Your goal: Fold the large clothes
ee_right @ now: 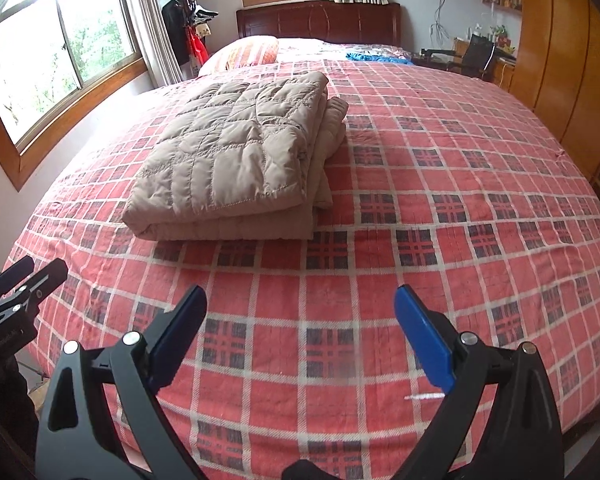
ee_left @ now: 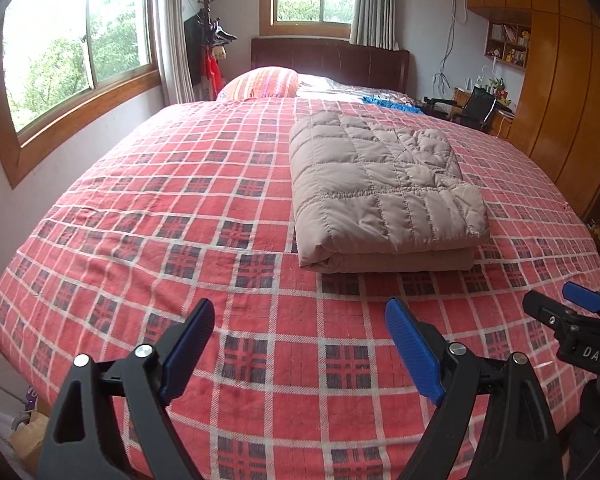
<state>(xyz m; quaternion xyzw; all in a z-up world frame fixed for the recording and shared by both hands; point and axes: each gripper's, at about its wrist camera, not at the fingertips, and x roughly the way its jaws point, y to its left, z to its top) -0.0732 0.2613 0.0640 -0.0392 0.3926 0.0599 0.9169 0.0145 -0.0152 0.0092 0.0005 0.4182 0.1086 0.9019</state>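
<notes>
A beige quilted jacket (ee_left: 380,188) lies folded into a thick rectangular stack on the red plaid bed cover (ee_left: 180,208). It also shows left of centre in the right wrist view (ee_right: 236,160), with its layered edges facing right. My left gripper (ee_left: 300,316) hovers open above the cover, short of the stack, with nothing between its blue pads (ee_left: 414,350). My right gripper (ee_right: 300,304) is open too, well back from the jacket and holding nothing. Each gripper shows at the edge of the other's view: the right one (ee_left: 572,312), the left one (ee_right: 24,276).
A striped pillow (ee_left: 260,84) and a blue cloth (ee_left: 388,104) lie near the dark headboard (ee_left: 332,62). Windows (ee_left: 72,48) run along the left wall beside a coat rack (ee_left: 210,36). A wooden wardrobe (ee_left: 568,92) and a cluttered desk (ee_left: 480,108) stand to the right.
</notes>
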